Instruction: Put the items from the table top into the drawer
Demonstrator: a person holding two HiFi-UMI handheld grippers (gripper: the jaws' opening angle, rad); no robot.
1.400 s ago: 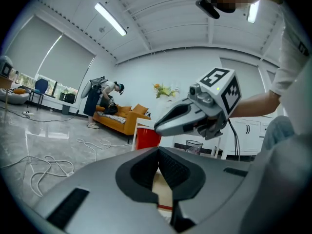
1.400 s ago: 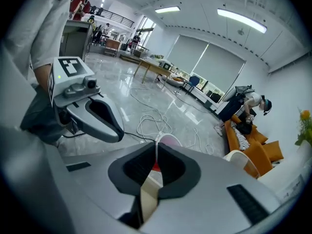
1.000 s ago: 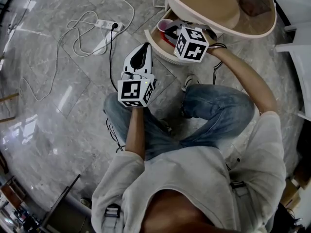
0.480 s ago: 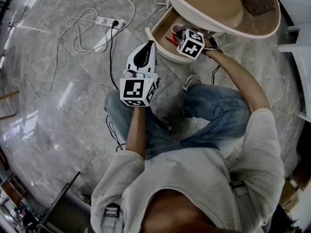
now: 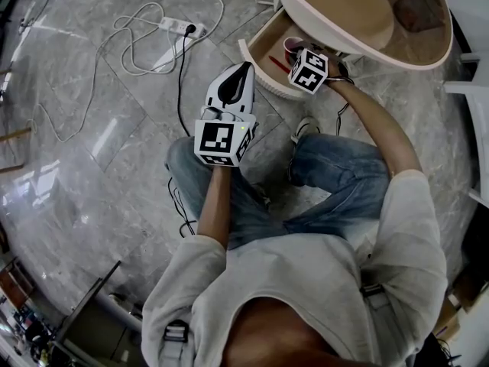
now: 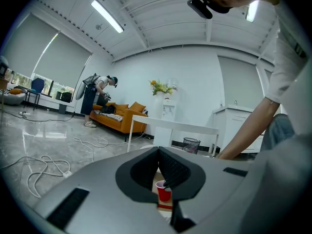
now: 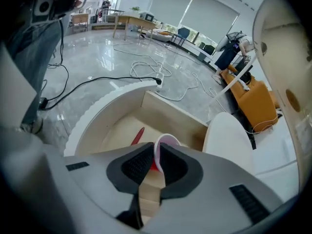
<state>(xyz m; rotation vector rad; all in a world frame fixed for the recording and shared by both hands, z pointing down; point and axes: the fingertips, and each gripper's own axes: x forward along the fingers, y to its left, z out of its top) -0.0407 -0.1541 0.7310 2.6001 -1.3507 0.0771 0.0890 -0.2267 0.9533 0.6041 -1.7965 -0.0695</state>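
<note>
A red cup (image 5: 293, 48) with a white inside stands in the open wooden drawer (image 5: 256, 60) under the round table (image 5: 336, 6). My right gripper (image 5: 306, 61) reaches down into that drawer. In the right gripper view the cup (image 7: 164, 143) has its rim wall between the jaws of the right gripper (image 7: 157, 151), which have just been opening and stand slightly apart. A thin red item (image 7: 137, 135) lies on the drawer floor (image 7: 122, 130). My left gripper (image 5: 243, 70) hovers over the floor short of the drawer, shut and empty (image 6: 158, 151); past it the cup (image 6: 164, 194) shows.
A power strip (image 5: 179, 27) with looping cables lies on the marble floor to the left. The person's jeans-clad legs (image 5: 336, 174) sit just before the drawer. In the left gripper view an orange sofa (image 6: 117, 116), a white table (image 6: 175, 128) and a bin (image 6: 191, 144) stand far off.
My right gripper has sunk from above the drawer's edge down into the drawer with the red cup. The left gripper has kept its place.
</note>
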